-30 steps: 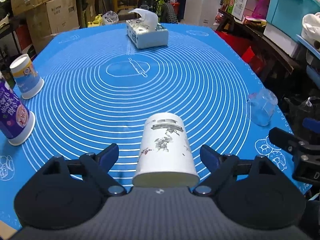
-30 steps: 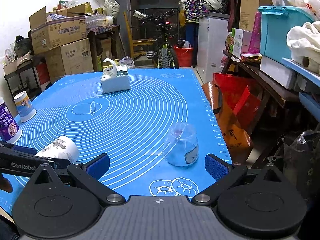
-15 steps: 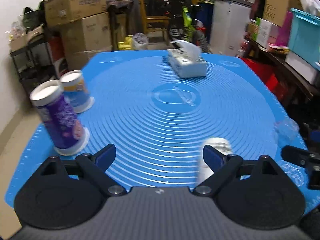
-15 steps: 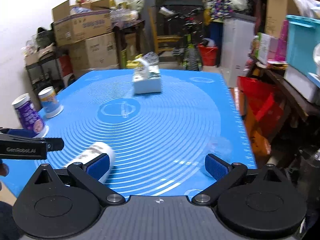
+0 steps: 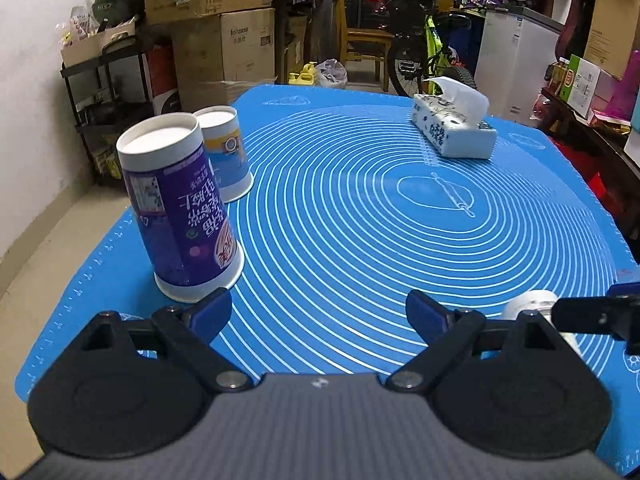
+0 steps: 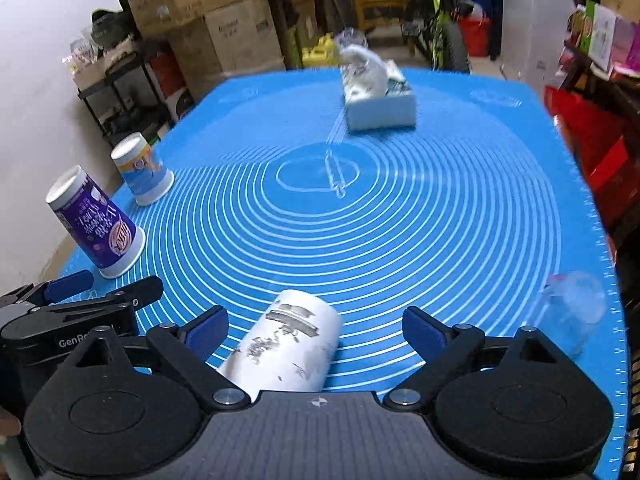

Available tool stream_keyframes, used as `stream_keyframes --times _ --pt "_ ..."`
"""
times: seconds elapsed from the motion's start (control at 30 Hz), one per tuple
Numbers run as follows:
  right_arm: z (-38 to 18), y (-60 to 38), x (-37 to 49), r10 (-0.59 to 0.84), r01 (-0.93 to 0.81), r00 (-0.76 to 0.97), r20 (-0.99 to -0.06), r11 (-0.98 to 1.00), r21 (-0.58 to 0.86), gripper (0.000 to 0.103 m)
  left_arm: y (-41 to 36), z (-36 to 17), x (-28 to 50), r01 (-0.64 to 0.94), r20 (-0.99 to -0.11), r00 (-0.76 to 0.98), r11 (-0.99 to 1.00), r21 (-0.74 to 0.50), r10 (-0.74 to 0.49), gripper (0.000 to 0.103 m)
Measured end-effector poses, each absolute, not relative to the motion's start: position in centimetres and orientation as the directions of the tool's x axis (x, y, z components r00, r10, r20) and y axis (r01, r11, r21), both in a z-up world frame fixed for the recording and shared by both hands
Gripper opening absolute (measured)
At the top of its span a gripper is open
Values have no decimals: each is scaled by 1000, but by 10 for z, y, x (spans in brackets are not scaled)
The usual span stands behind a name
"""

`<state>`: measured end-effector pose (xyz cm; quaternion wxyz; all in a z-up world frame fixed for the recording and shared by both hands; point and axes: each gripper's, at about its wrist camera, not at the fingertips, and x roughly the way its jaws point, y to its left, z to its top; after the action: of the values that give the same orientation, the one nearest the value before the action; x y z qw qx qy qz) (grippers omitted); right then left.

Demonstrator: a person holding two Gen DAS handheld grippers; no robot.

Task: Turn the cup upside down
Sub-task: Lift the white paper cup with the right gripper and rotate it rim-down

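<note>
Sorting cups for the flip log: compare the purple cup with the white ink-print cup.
The purple cup stands inverted, rim down on the mat; the white ink-print cup lies on its side. The purple cup stands clear of the right gripper; the white ink-print cup lies between that gripper's open fingers, ungripped. Both are tapered paper cups.

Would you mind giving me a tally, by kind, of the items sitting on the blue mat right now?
Paper cups: 3 (purple paper cup upside down, blue-and-white paper cup upside down, white ink-print paper cup on its side)
Clear plastic cups: 1 (blurred clear plastic cup)
Tissue boxes: 1 (white patterned tissue box)
Total: 5
</note>
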<state>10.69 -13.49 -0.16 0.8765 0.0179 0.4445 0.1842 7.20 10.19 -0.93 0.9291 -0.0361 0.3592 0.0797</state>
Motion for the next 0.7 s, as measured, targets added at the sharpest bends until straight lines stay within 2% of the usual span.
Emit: stream_keyframes --times 0.1,0.27,0.33,0.5,0.6,0.7 --pt "-11 -130 118 335 -285 488 -806 934 215 81 106 -13 75 -169 -677 728 985 -19 112 93" --pt "-31 -126 138 372 -238 389 -843 924 298 75 109 -17 78 -163 -680 726 986 -29 100 93" --pt "-35 -122 143 399 -236 357 -844 913 332 67 111 -19 78 -163 -682 725 986 -34 97 93" --pt "-38 -115 144 428 -287 341 -837 895 340 67 113 -22 78 -161 -688 720 986 -36 92 93" --pt "-36 -119 138 427 -310 393 -814 895 319 66 113 -22 78 -161 -686 722 986 -37 92 93" --pt "-26 -121 127 378 -345 556 -740 915 209 64 111 -23 78 -163 -686 722 986 -36 94 93"
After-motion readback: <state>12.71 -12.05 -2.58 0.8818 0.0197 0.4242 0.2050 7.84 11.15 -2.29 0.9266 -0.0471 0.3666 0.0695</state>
